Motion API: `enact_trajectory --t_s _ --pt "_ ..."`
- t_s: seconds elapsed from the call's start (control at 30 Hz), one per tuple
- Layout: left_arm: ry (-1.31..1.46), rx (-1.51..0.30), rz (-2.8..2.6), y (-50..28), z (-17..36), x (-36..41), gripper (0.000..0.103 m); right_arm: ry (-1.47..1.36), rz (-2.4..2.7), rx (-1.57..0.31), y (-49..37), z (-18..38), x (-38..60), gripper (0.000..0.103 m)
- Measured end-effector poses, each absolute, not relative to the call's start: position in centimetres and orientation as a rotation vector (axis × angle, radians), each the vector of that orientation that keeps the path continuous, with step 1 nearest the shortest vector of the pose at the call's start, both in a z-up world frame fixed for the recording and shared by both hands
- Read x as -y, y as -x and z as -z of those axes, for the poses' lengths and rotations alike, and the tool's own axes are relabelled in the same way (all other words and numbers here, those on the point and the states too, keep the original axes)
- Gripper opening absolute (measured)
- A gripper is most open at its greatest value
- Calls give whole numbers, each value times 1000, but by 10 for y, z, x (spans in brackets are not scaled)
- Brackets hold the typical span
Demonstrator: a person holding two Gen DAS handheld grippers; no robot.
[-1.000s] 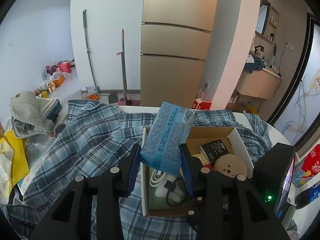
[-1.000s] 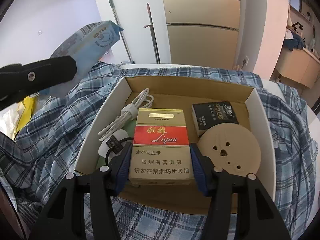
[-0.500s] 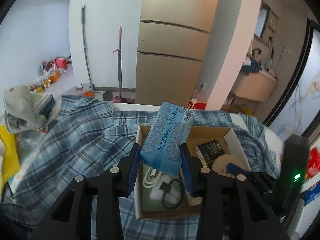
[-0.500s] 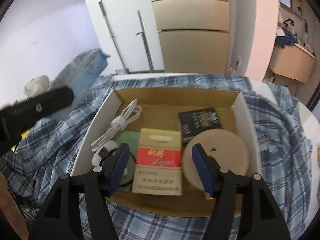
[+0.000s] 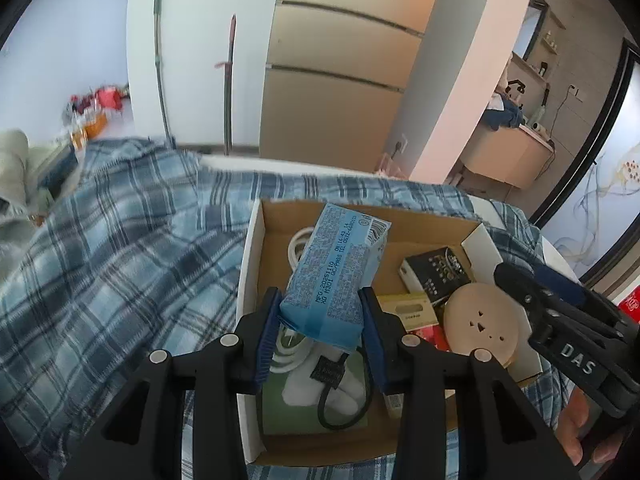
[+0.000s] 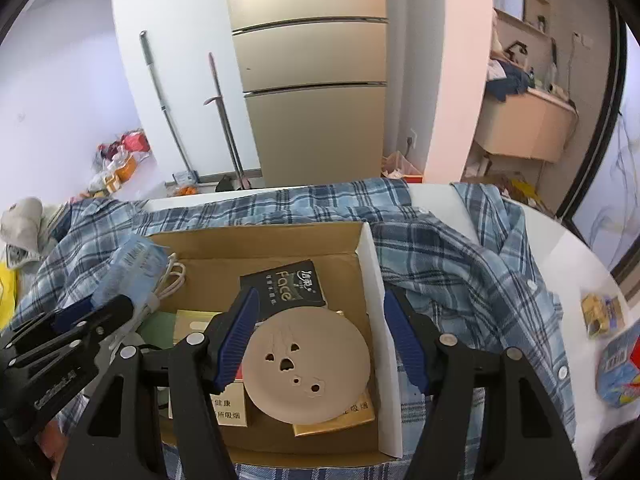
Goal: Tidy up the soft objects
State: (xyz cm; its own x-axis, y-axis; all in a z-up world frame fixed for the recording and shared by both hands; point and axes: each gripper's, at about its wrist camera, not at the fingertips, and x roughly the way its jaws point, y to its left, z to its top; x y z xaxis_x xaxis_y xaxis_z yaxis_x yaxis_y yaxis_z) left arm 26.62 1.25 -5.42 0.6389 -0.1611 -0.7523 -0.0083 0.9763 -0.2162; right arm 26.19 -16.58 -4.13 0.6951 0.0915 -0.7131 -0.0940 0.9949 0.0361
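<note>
My left gripper is shut on a blue tissue pack and holds it over the left part of an open cardboard box. The pack also shows in the right wrist view. My right gripper is open and empty above the box, over a round tan disc. In the box lie a yellow-red cigarette carton, a black "Face" tissue pack, a white cable and a green item.
The box rests on a blue plaid shirt spread over a white table. Small packets lie at the table's right edge. A grey bag is at the left. A fridge and mop handles stand behind.
My right gripper let go of the cigarette carton, which now lies in the box, opened and shifted right over the disc. My left gripper moved the blue pack in over the box.
</note>
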Motion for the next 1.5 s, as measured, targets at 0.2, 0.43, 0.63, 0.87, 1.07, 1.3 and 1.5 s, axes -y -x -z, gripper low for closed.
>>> enact_trajectory --t_s 0.2,0.43,0.63,0.87,1.07,1.3,1.5 --pt "211 -888 107 -267 59 -13 44 32 -95 -758 -258 35 167 68" --pt "178 -821 71 -259 47 -11 68 -20 -81 -763 -262 32 181 68" --pt "123 -759 55 -248 32 -5 69 -27 -79 -749 -260 28 184 68" --pt "19 -575 48 -201 -14 6 69 73 -86 -644 -225 5 185 68" --pt "13 -397 65 -141 -58 3 72 45 -103 -470 -173 -34 197 68" --pt "71 -201 68 -67 -92 -9 88 9 -113 -304 -118 -74 208 75" --pt "62 -130 91 -26 -102 -12 94 -9 -127 -199 -84 -94 211 90"
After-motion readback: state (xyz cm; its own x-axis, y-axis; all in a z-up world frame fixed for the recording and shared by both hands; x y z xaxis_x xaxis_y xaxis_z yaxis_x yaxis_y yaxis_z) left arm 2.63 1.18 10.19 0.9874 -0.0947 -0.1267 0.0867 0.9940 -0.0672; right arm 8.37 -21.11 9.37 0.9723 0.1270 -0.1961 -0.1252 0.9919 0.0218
